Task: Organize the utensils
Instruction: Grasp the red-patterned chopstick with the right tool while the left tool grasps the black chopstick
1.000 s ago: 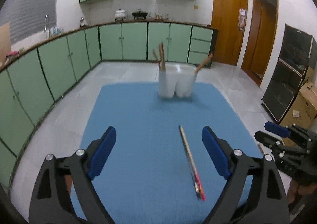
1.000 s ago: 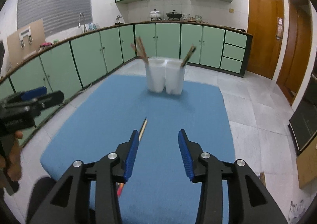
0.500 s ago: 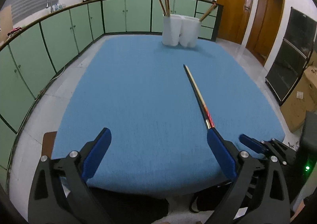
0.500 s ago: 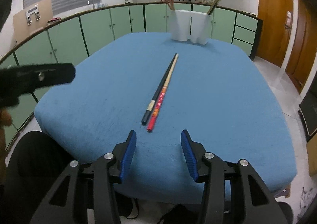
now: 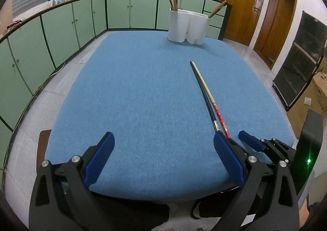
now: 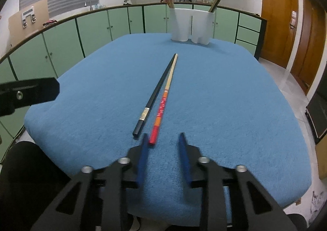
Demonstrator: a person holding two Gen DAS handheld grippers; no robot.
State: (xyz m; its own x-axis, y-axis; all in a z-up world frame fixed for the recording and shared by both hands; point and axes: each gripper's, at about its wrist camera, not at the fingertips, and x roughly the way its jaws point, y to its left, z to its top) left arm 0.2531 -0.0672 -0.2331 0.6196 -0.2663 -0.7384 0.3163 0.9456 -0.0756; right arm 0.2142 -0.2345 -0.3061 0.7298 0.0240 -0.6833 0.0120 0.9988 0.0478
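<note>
Two thin, stiff, light chopsticks, black chopstick [image 6: 155, 93] and red-handled chopstick [image 6: 163, 102], likely slippery; right gripper [image 6: 162, 141], released, suits their thick ends; left gripper [image 5: 163, 143] gapes empty.

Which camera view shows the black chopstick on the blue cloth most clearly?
The right wrist view: the black chopstick lies unobstructed along its full length beside the red-handled chopstick, its pale band visible. In the left wrist view the black chopstick looks thinner, and the left gripper's right finger hides its near end.
</note>
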